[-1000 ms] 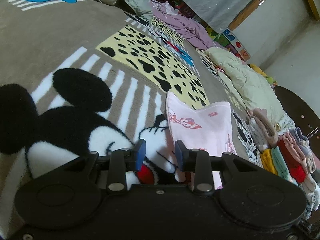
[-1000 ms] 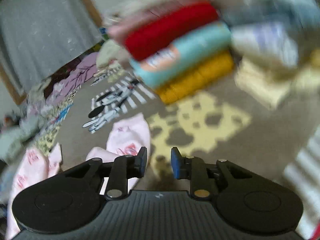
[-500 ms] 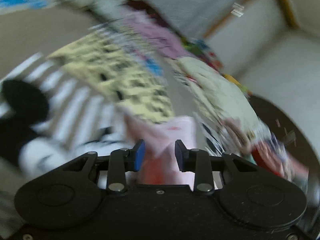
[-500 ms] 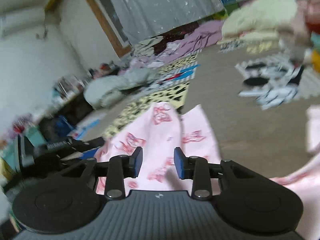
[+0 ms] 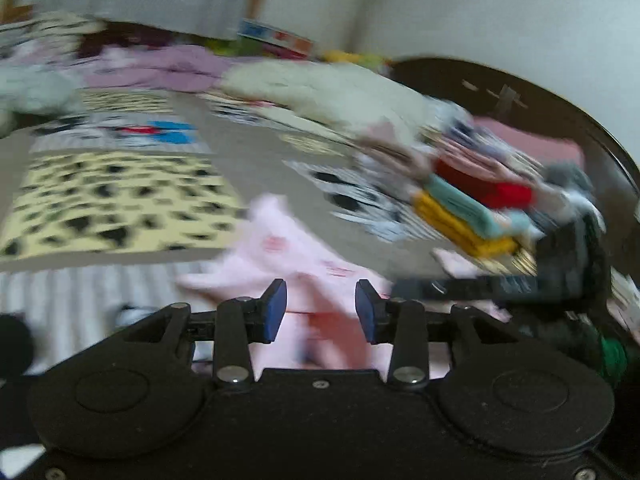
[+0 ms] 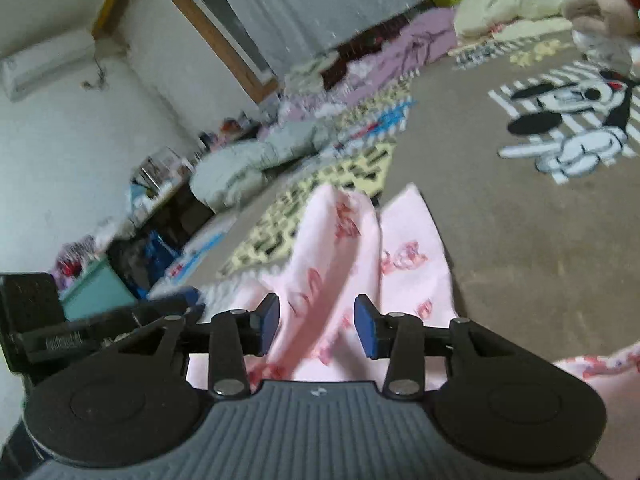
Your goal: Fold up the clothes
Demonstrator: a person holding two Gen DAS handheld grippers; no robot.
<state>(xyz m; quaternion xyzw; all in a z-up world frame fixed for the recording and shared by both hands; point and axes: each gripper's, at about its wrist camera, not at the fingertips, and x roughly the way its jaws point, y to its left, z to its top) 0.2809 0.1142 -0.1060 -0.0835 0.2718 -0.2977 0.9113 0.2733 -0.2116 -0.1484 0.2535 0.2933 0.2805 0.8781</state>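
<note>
Pink cloth [image 6: 352, 264] runs lengthwise straight ahead of my right gripper [image 6: 316, 322], jaws apart and nearest, my left gripper [image 5: 321, 310] gaping alongside.

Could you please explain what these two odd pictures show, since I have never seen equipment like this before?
There is no robot here: a person holds a pair of hand-held tongs in each hand, each with a wide-angle camera looking forward along its two blue-tipped fingers. One picture comes from the left tongs, the other from the right tongs. Each camera also catches the other tool at the edge of its view. Both pairs are open and hold nothing. They hover over a pink garment with red prints, lying on a brown cartoon blanket. The left view is blurred, but shows a stack of folded clothes in red, teal and yellow further back. More bedding and clothes lie by the curtain.
</note>
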